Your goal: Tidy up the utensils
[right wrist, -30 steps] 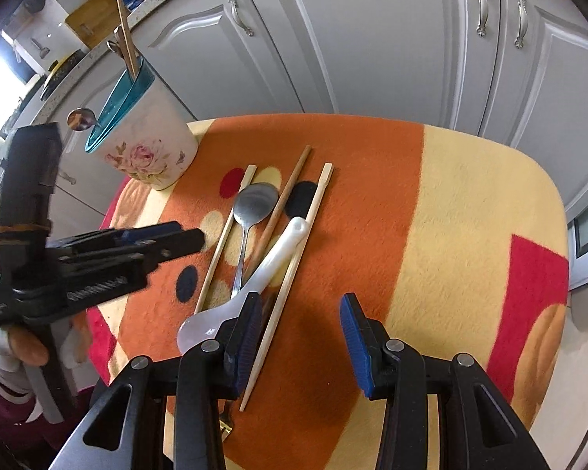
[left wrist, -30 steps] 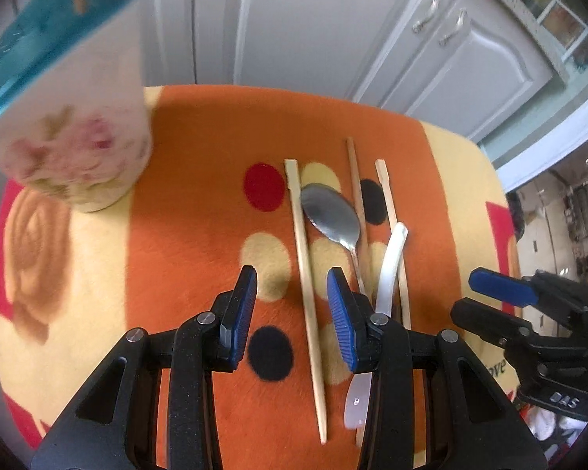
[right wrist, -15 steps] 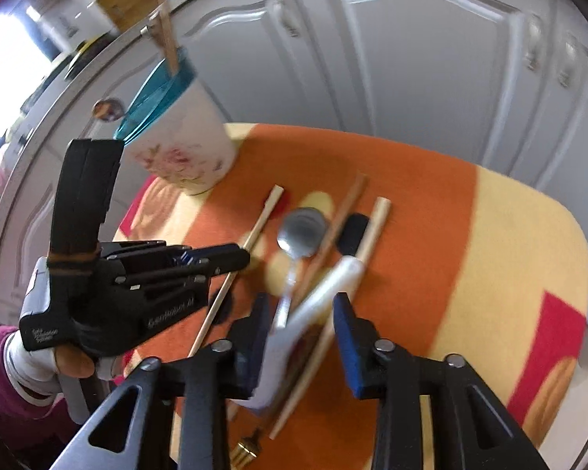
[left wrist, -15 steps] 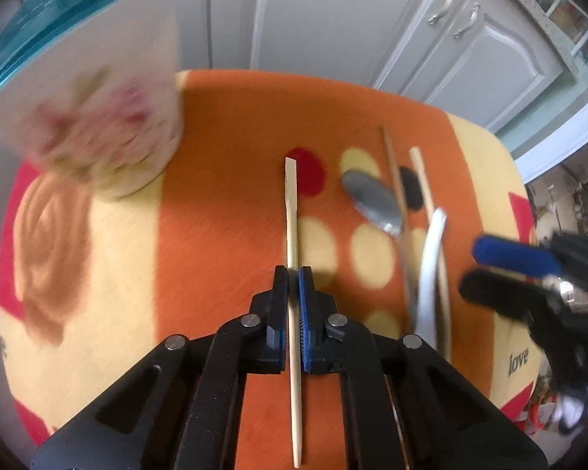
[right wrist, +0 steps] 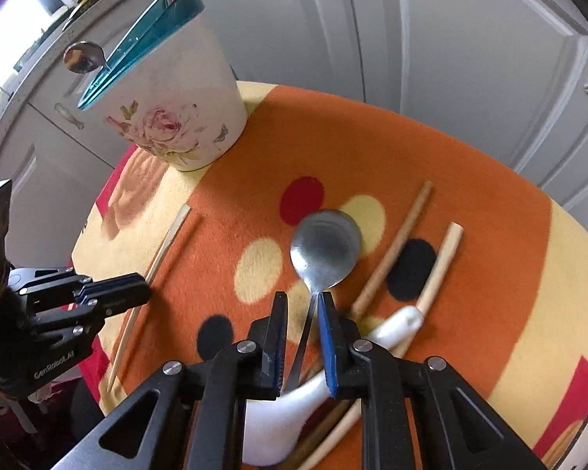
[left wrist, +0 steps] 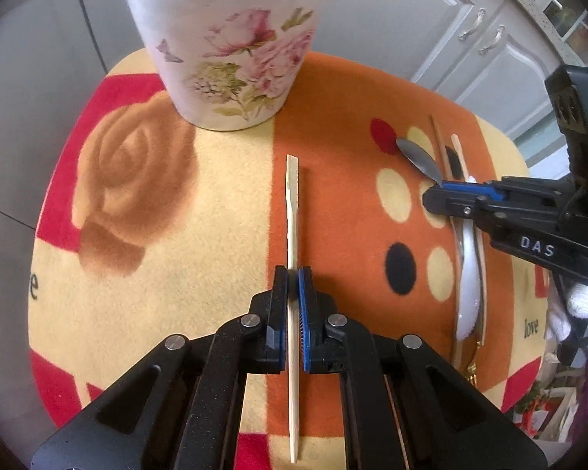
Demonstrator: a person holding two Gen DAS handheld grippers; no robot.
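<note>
My left gripper [left wrist: 293,274] is shut on a pale wooden chopstick [left wrist: 292,211] and holds it just above the cloth, pointing at the floral utensil holder [left wrist: 235,51]. My right gripper [right wrist: 302,299] has its jaws narrowly apart around the handle of a metal spoon [right wrist: 325,250], which lies on the cloth; the gap has not closed on it. Beside the spoon lie a white ceramic spoon [right wrist: 286,411], a brown chopstick [right wrist: 392,250] and a pale chopstick [right wrist: 437,270]. The holder [right wrist: 168,94] has a teal rim and holds a spoon and sticks.
An orange, yellow and red patterned cloth [left wrist: 145,235] covers the small round table. White cabinet doors [right wrist: 470,58] stand behind it. A fork's tip [left wrist: 472,376] shows under the white spoon near the table's near edge.
My left gripper closed on the chopstick and carried it left toward the holder. My right gripper moved in over the metal spoon's handle and narrowed its jaws.
</note>
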